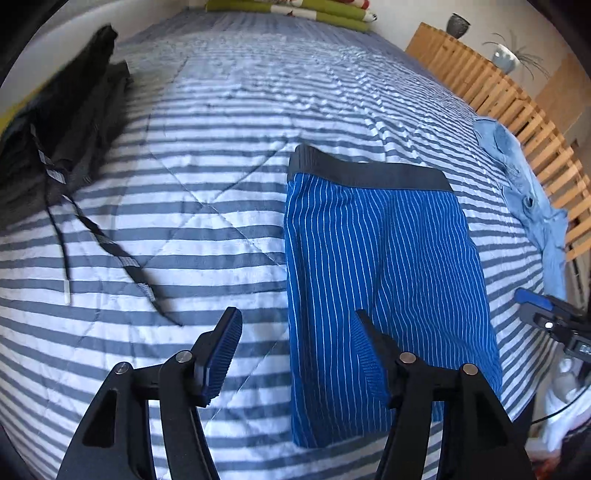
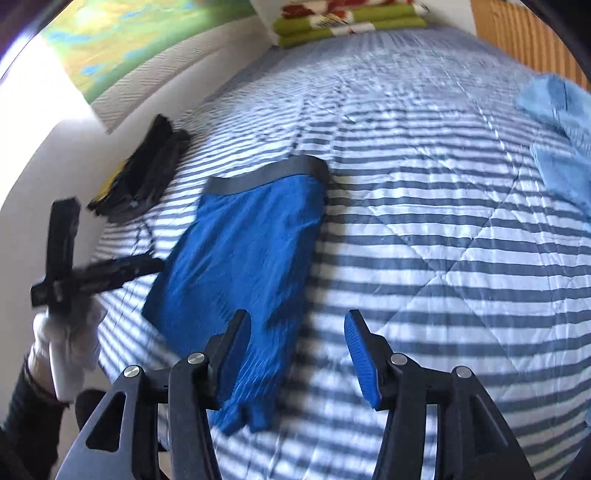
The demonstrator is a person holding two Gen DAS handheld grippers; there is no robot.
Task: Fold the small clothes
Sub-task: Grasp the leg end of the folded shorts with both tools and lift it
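Blue pinstriped boxer shorts (image 1: 384, 266): folded lengthwise into a narrow panel with a dark grey elastic waistband (image 1: 369, 171) at the far end, lying flat on the bed.
Bed cover: grey-and-white striped quilted bedspread (image 1: 221, 122), stitched in diagonal lines, bearing all the clothes.
Left gripper (image 1: 295, 350): black two-finger tongs with blue ribbed pads; jaws apart, nothing between them, straddling the near left edge of the shorts.
Right gripper (image 2: 295, 354): same build, jaws apart and gripping nothing; its left finger sits over the near end of the shorts, the other over bare bedspread.
Dark pile: black and grey garments (image 1: 70, 140) with a loose patterned cord (image 1: 110, 247), at the bed's left edge, well apart from the shorts.
Light blue garment (image 1: 528, 199): crumpled at the right edge, beside a wooden slatted frame (image 1: 491, 85).
Far end: folded green, white and red bedding (image 2: 347, 18).
Person: white-gloved hand (image 2: 70, 339) holding the left tool, blurred.
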